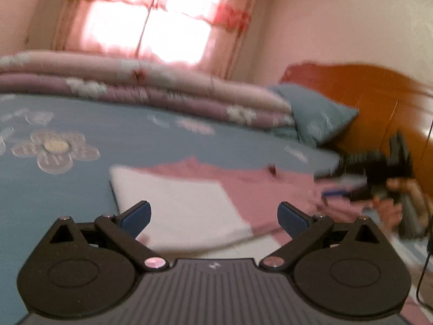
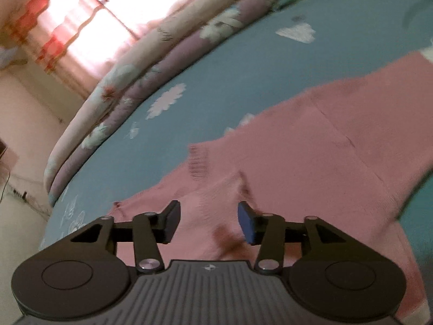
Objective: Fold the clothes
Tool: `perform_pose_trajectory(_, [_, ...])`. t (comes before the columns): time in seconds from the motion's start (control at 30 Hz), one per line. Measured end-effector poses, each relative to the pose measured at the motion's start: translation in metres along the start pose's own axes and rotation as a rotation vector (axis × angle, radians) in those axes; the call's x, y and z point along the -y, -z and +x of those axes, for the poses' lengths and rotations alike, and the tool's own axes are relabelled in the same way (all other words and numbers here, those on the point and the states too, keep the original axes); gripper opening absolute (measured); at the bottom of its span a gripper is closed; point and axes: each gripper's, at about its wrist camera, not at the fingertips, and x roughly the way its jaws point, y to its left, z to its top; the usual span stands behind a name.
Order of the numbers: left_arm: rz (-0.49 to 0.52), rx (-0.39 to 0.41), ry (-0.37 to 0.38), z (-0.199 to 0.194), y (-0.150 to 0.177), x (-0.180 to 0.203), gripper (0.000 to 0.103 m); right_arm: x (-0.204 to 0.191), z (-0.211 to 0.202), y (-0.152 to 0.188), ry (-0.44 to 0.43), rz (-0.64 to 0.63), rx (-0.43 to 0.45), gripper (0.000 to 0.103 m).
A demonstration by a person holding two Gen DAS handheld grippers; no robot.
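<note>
Lying spread across a wide bed under a teal sheet printed with pale flowers (image 2: 205, 103), with a rolled pink-and-mauve floral quilt (image 1: 140, 86) stacked along its far side, a teal pillow (image 1: 316, 116) leaning on an orange wooden headboard (image 1: 373, 100), and a red-and-white curtain glowing over the window (image 1: 151, 19) behind. Resting flat on that sheet near the front edge, a pink knitted garment (image 2: 324, 146), ribbed hem pointing toward the quilt, with a white panel (image 1: 178, 203) lying on or beside it in the left wrist view.

Hovering over the white panel, the left gripper (image 1: 214, 220), jaws spread wide with nothing between them. Hovering low over the pink knit, the right gripper (image 2: 208, 223), jaws parted about halfway and gripping nothing, the cloth lying beneath rather than pinched. Showing again at the right of the left wrist view, that same right gripper (image 1: 379, 170), carried by a hand (image 1: 389, 203).

Risking, by judgement, a slack or crooked fold: with neither pair of jaws holding the fabric, any loose layer could be sliding or springing back, and a careless regrasp could be catching one layer only or dragging the soft knit out of square.

Blurring badly in both views, so hiding seams, sleeves and collar. Being impossible to tell whether the white panel belongs to the pink garment or is a separate piece. Cutting off the garment's near edge behind both gripper bodies.
</note>
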Motion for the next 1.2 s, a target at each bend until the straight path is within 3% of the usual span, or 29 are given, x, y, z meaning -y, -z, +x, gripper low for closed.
perform_pose_trajectory(0.07, [-0.005, -0.059, -0.043, 0.008, 0.004, 0.001, 0.1, -0.018, 0.007, -0.001, -0.027, -0.049, -0.024, 0.056])
perform_pose_trajectory(0.23, [-0.005, -0.062, -0.035, 0.005, 0.003, -0.001, 0.1, -0.042, 0.042, 0.0, 0.009, -0.144, -0.093, 0.06])
perform_pose_trajectory(0.33, [-0.05, -0.054, -0.023, 0.001, 0.0, -0.007, 0.1, -0.032, 0.052, 0.0, 0.058, -0.143, -0.106, 0.059])
perform_pose_trajectory(0.43, [-0.102, -0.022, -0.05, -0.007, -0.006, -0.018, 0.1, -0.022, 0.042, -0.005, 0.059, -0.061, -0.061, 0.06])
perform_pose_trajectory(0.5, [-0.142, -0.017, -0.122, -0.01, -0.007, -0.03, 0.1, -0.031, 0.038, -0.008, 0.011, -0.062, -0.053, 0.06])
perform_pose_trajectory(0.6, [-0.196, -0.051, -0.263, -0.013, -0.007, -0.046, 0.1, -0.052, 0.047, -0.01, -0.066, -0.1, -0.077, 0.07])
perform_pose_trajectory(0.77, [-0.266, -0.095, -0.455, -0.018, -0.006, -0.073, 0.1, -0.059, 0.072, 0.002, 0.054, -0.19, -0.148, 0.069])
perform_pose_trajectory(0.87, [-0.274, -0.087, -0.539, -0.025, -0.009, -0.081, 0.1, -0.058, 0.06, 0.004, 0.069, -0.169, -0.105, 0.069])
perform_pose_trajectory(0.97, [-0.273, -0.073, -0.582, -0.032, -0.011, -0.087, 0.1, -0.092, 0.047, 0.014, 0.023, -0.269, -0.081, 0.069])
perform_pose_trajectory(1.03, [-0.289, -0.062, -0.592, -0.036, -0.012, -0.092, 0.1, -0.133, 0.043, 0.027, -0.005, -0.42, -0.06, 0.064])
perform_pose_trajectory(1.1, [-0.308, -0.061, -0.588, -0.04, -0.011, -0.097, 0.1, -0.174, 0.043, 0.048, -0.06, -0.583, -0.046, 0.041])
perform_pose_trajectory(1.13, [-0.317, -0.06, -0.585, -0.042, -0.01, -0.099, 0.1, -0.195, 0.045, 0.061, -0.086, -0.664, -0.051, 0.024])
perform_pose_trajectory(1.2, [-0.328, -0.059, -0.581, -0.044, -0.01, -0.103, 0.1, -0.223, 0.052, 0.088, -0.111, -0.79, -0.065, 0.018])
